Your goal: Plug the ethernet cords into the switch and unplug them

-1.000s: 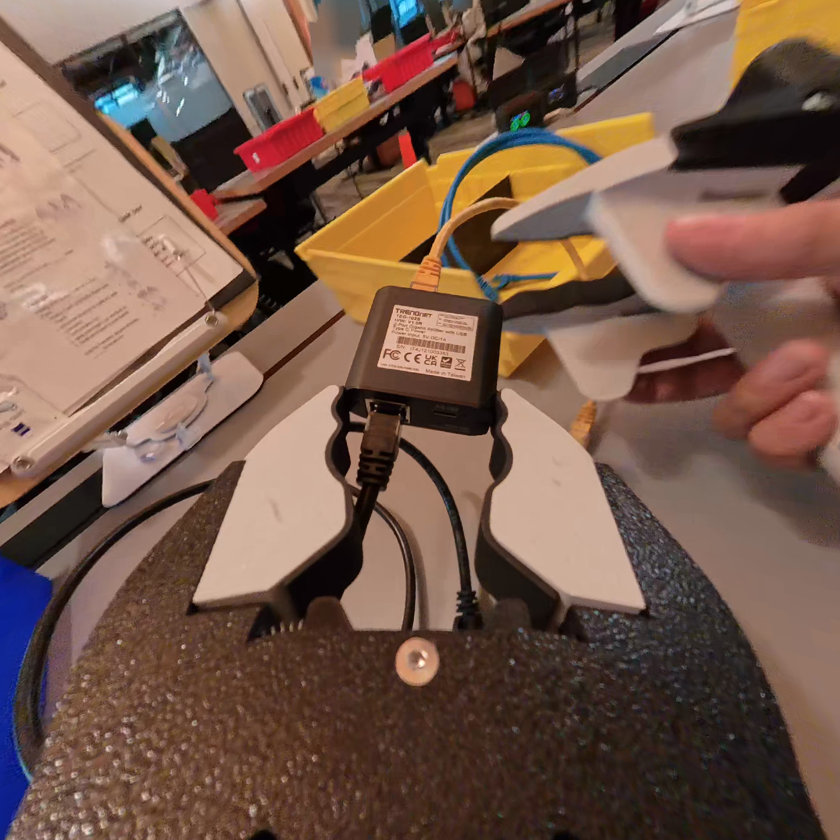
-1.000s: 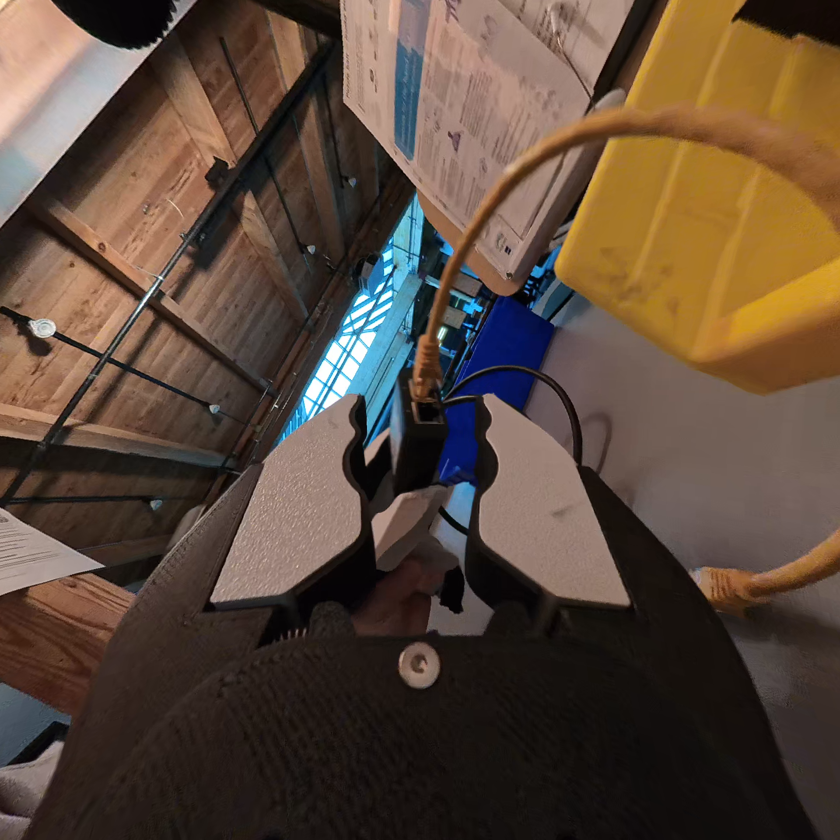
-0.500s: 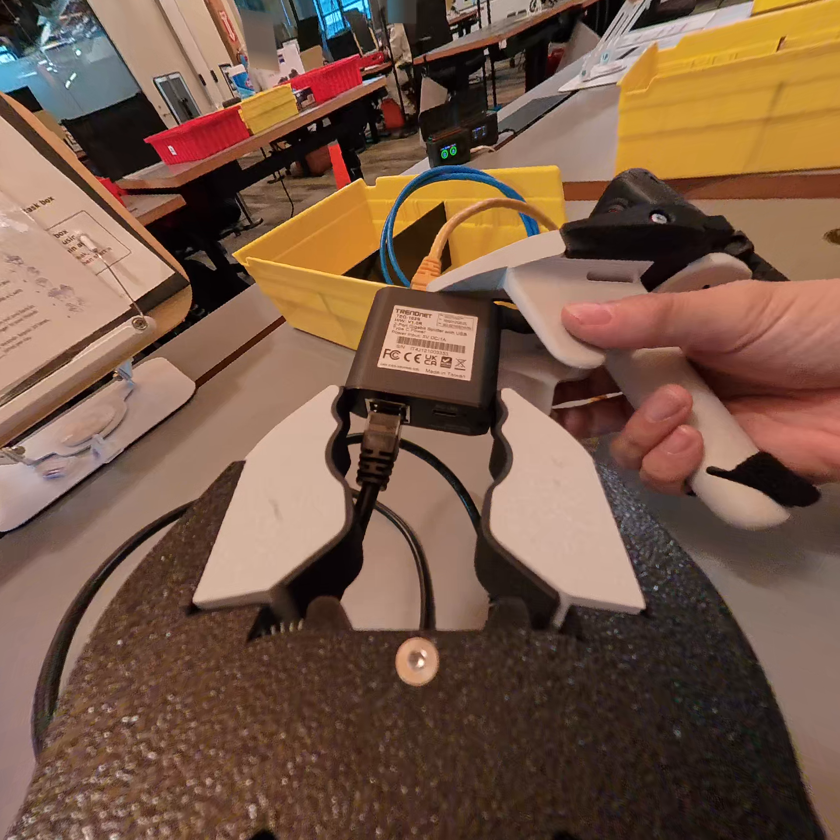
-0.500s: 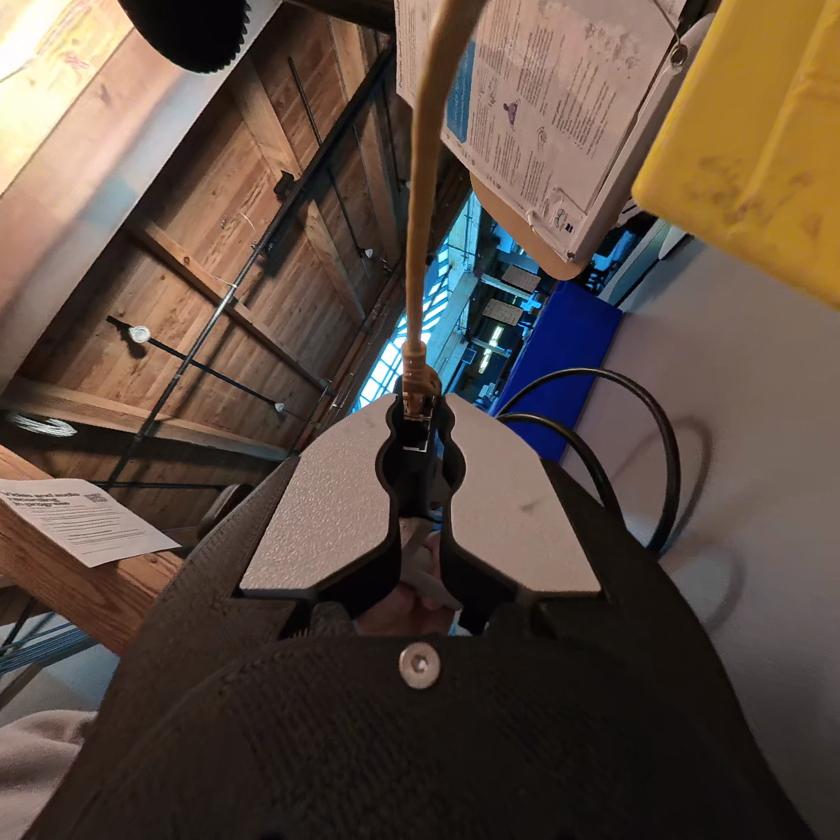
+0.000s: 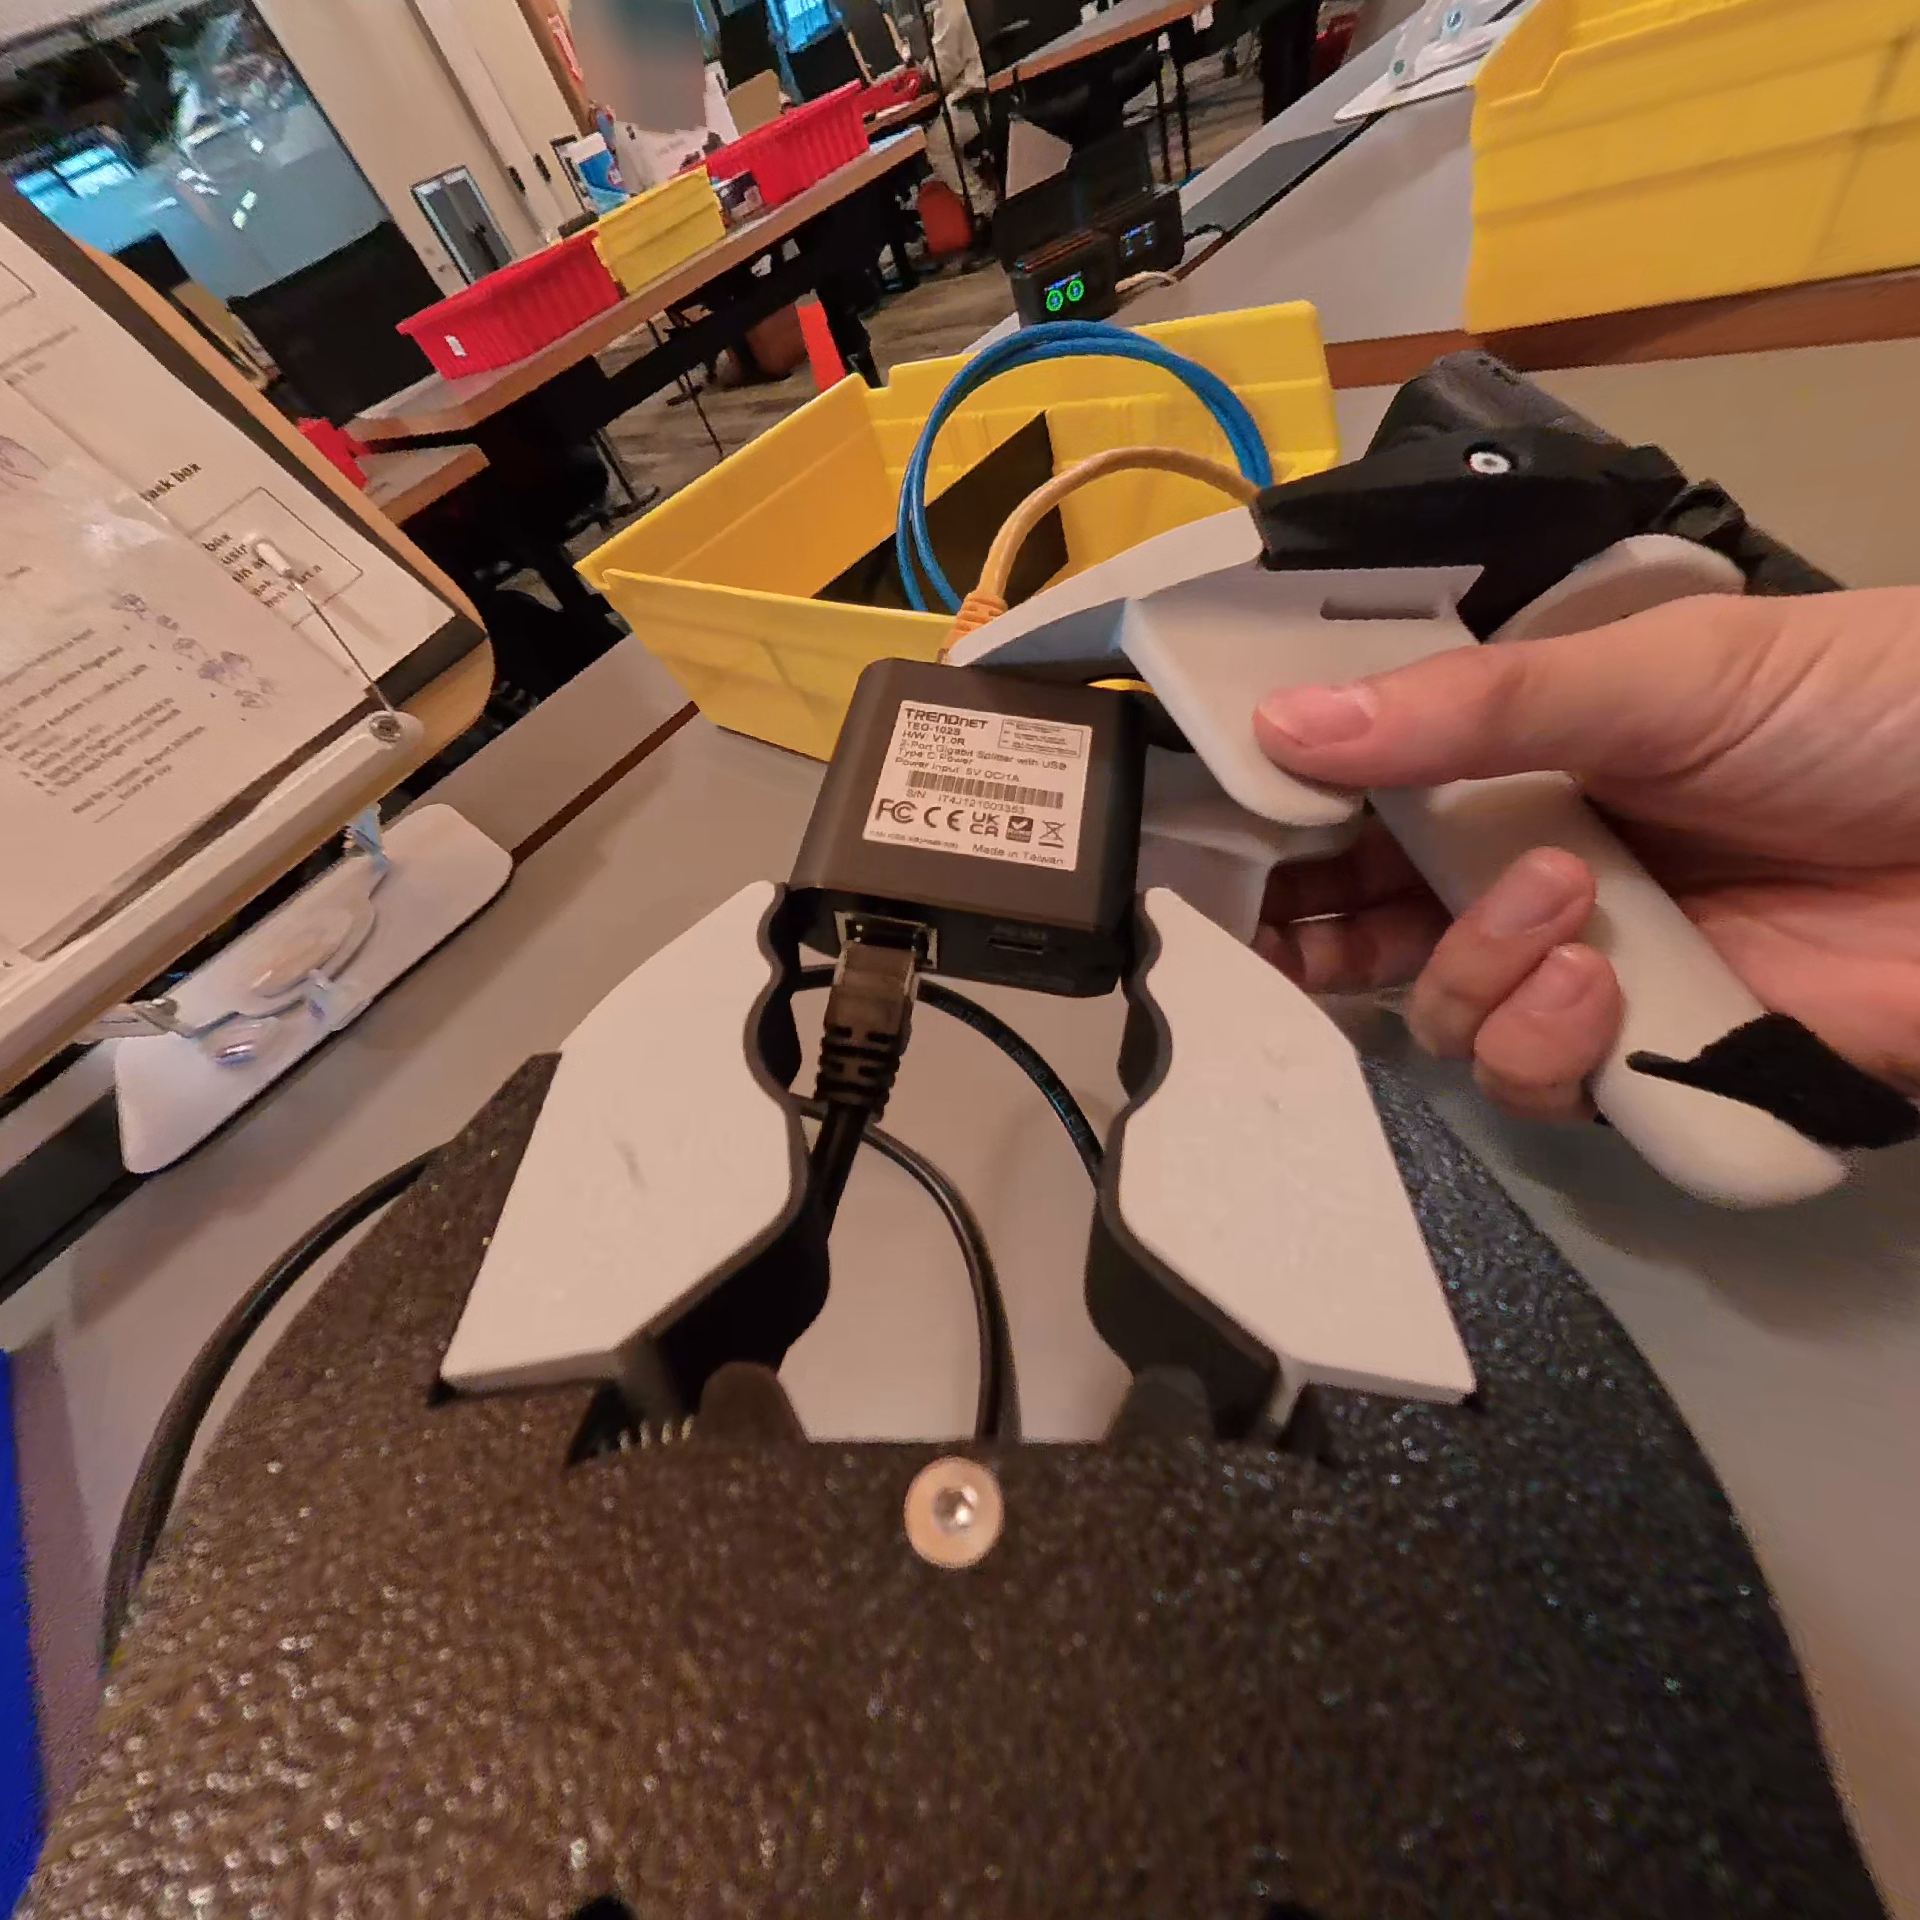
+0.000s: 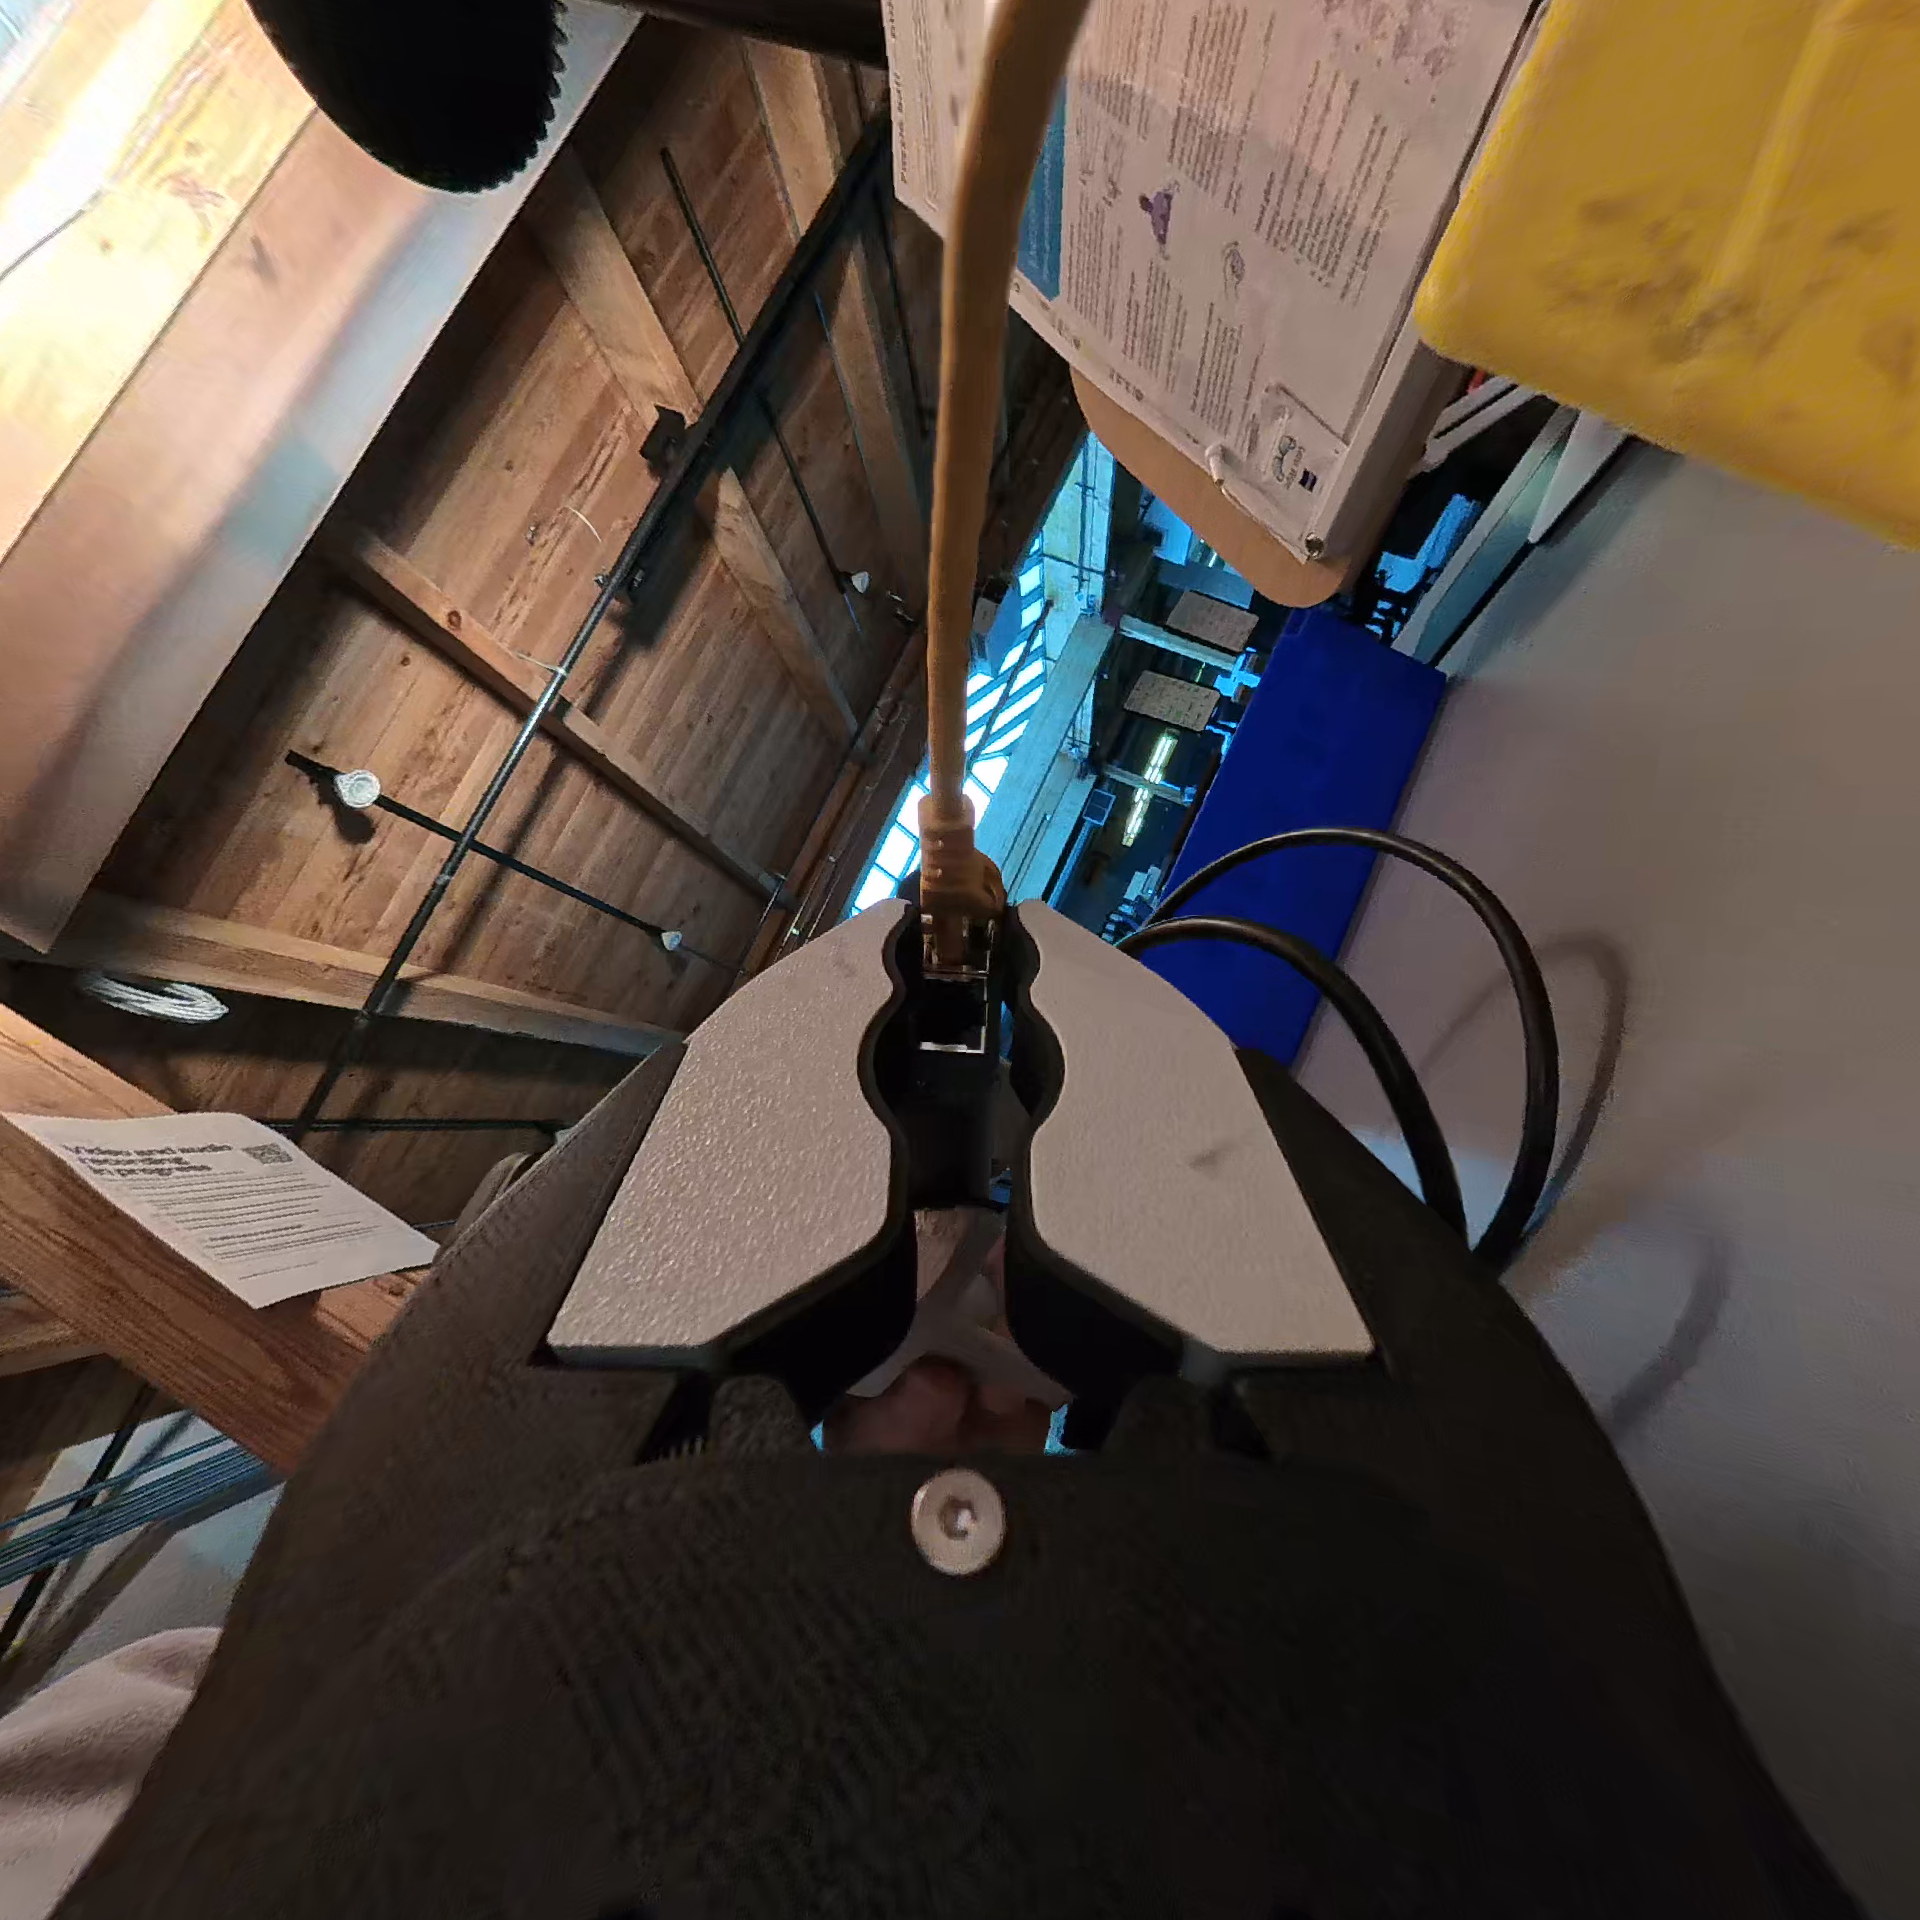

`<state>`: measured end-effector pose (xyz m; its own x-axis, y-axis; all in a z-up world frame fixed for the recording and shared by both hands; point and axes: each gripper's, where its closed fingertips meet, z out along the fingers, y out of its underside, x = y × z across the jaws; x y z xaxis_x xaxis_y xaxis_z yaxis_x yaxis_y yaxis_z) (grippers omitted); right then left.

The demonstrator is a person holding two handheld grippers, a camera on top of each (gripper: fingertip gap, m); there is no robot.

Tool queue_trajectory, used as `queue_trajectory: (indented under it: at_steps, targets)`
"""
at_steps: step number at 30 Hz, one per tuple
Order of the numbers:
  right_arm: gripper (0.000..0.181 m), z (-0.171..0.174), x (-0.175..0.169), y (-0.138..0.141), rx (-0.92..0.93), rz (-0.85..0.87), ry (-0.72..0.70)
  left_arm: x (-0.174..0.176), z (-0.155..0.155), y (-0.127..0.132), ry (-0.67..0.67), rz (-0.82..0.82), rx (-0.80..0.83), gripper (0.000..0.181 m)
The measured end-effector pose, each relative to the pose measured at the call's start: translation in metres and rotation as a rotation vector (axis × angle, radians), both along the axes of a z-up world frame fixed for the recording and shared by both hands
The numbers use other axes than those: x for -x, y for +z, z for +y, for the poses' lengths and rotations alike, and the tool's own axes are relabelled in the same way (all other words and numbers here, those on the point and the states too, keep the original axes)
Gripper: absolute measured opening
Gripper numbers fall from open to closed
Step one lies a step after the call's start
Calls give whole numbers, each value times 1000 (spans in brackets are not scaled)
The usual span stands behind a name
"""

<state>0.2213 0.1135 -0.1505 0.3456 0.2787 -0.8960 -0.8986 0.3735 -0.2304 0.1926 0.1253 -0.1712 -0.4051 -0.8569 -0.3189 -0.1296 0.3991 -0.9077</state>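
Observation:
My left gripper (image 5: 961,920) is shut on the near end of the black switch (image 5: 977,790) and holds it above the grey table (image 5: 644,894). A black ethernet cord (image 5: 868,997) is plugged into the switch's near port. An orange cord (image 5: 1101,468) is plugged into its far side. My right gripper (image 6: 961,920) is turned on its side. It is shut around the orange plug (image 6: 951,883) where the plug enters the switch (image 6: 940,1101). An empty port shows just below the plug. In the left wrist view its upper finger (image 5: 1122,582) lies over the switch's far end.
A yellow bin (image 5: 748,613) behind the switch holds a blue cord loop (image 5: 1081,348). A document stand (image 5: 208,623) with a white base (image 5: 416,883) is at the left. A larger yellow bin (image 5: 1683,156) is at the back right. The black cord loops on the table (image 6: 1496,987). My two grippers' fingertips are within a few centimetres of each other.
The right gripper moved in to the switch's far end and shut around the orange plug. Over the last half second it stays shut there. The left gripper keeps its hold.

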Motion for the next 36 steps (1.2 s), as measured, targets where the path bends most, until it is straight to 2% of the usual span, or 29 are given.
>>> queue_trajectory:
  at_steps: [6, 12, 19, 24, 26, 28, 30, 33, 36]
  targets:
    - [13, -3, -2, -2, 49, -61, -70, -1, -3, -3, 55, -1, -21, 59]
    - [11, -5, 2, 2, 68, -182, -98, 0, -4, -8, 51, 9, -20, 59]
    - [11, -7, 8, 12, 6, -255, -74, 0, -3, -1, 53, -109, -101, 59]
    - [11, -9, 7, 14, -7, -262, -57, -1, -6, 1, 51, -137, -57, 59]
    - [11, -10, 8, 16, -12, -280, -47, 0, -4, 3, 65, -175, -117, 59]
    - [11, -26, -6, 25, -69, -260, -101, 1, 4, 1, 106, -197, -195, 59]
    - [11, -37, -16, 23, 7, -332, -127, 1, 11, -3, 110, -157, -117, 59]
    - [11, -45, -16, 31, 136, -448, -124, 1, 21, 8, 111, -149, -8, 59]
    - [11, -60, -23, 33, 374, -604, -133, 2, 32, 20, 99, -139, 72, 59]
